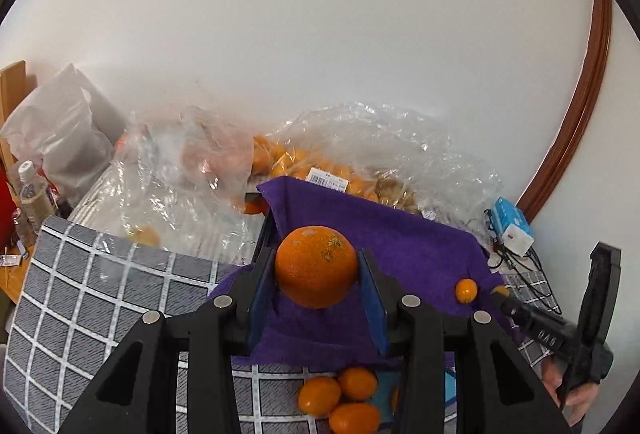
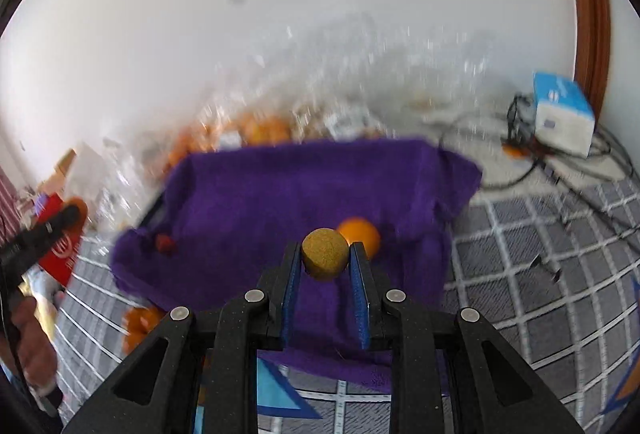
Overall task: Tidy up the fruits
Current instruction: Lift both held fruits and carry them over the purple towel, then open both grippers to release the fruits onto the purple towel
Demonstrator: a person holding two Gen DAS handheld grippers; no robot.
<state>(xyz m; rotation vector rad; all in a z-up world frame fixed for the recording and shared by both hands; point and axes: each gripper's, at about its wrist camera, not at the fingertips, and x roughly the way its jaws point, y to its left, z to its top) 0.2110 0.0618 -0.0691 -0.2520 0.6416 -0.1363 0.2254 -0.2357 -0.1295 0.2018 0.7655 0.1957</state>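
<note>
Firm, round and fairly weighty by the look of it: the orange [image 1: 316, 266], with a dimpled, slightly scarred rind that ought to give decent friction but could still roll out of a flat pinch. Best taken across the widest part, as now. Sits between the blue pads [image 1: 370, 294] of the left gripper [image 1: 316, 274], jaws part-spread and pressing at 9 and 3 o'clock on the fruit, lifted above the purple cloth [image 1: 400, 246].

Small, light and rough-skinned: the brownish-yellow round fruit [image 2: 325, 254], kind not clear, probably softer and easier to bruise. Pinched at its middle by the right gripper [image 2: 325, 262], jaws drawn close on it, over the same purple cloth [image 2: 280, 194].

Already lying on the cloth: a small orange [image 2: 360, 234] just behind that fruit at 1 o'clock, and a kumquat [image 1: 466, 290]. Loose on the checked table cover [image 1: 100, 294] at 6 o'clock: a cluster of small oranges [image 1: 340, 398]. Further back at 12 o'clock, more citrus in crinkled clear bags [image 1: 380, 146].
</note>
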